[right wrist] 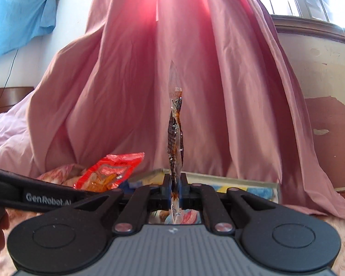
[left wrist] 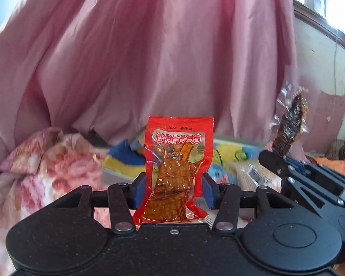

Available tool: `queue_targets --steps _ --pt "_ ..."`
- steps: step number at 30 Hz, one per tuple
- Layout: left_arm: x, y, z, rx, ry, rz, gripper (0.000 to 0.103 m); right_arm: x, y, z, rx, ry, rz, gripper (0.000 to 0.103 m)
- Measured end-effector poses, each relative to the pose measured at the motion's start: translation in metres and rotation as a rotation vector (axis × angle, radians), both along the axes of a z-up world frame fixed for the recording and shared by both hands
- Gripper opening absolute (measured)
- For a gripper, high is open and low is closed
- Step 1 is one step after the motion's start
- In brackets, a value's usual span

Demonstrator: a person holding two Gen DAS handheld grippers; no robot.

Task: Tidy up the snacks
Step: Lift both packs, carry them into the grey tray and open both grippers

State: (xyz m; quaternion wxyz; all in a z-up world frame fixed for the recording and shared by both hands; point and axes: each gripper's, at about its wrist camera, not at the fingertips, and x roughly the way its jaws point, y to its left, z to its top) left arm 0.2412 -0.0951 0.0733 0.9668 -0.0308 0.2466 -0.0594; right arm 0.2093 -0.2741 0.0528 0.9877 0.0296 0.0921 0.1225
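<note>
My left gripper point(left wrist: 174, 189) is shut on a red snack packet point(left wrist: 177, 168) with brown pieces inside, held upright between the blue pads. The same packet shows in the right wrist view point(right wrist: 108, 172), at the left beside the left gripper's black body. My right gripper point(right wrist: 175, 191) is shut on a clear packet of dark brown snack point(right wrist: 175, 135), held edge-on and upright. In the left wrist view that clear packet point(left wrist: 291, 126) sticks up at the right, above the right gripper's black fingers point(left wrist: 273, 161).
A pink curtain point(left wrist: 161, 57) hangs close behind both grippers. A colourful box or tray point(left wrist: 232, 156) with a pale packet point(left wrist: 253, 172) lies below it. Floral bedding point(left wrist: 41, 165) lies at the left. A peeling wall point(right wrist: 322, 87) and window are at the right.
</note>
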Motion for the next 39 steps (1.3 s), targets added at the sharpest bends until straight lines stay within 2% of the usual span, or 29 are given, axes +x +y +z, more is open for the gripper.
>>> queue_targets --steps 5,14,25,39 --pt "0.036 0.001 0.006 -0.022 -0.010 0.036 0.052 0.037 -0.013 -0.001 0.018 0.003 -0.027 0.007" --pt "0.079 0.002 -0.010 -0.038 0.037 0.068 0.052 0.076 -0.027 -0.022 0.040 0.098 -0.051 0.007" --pt "0.106 -0.001 -0.035 -0.078 0.130 0.062 0.052 0.085 -0.018 -0.031 -0.002 0.195 -0.025 0.007" --pt "0.115 -0.013 -0.041 -0.039 0.148 0.068 0.056 0.087 -0.020 -0.032 -0.016 0.233 -0.033 0.009"
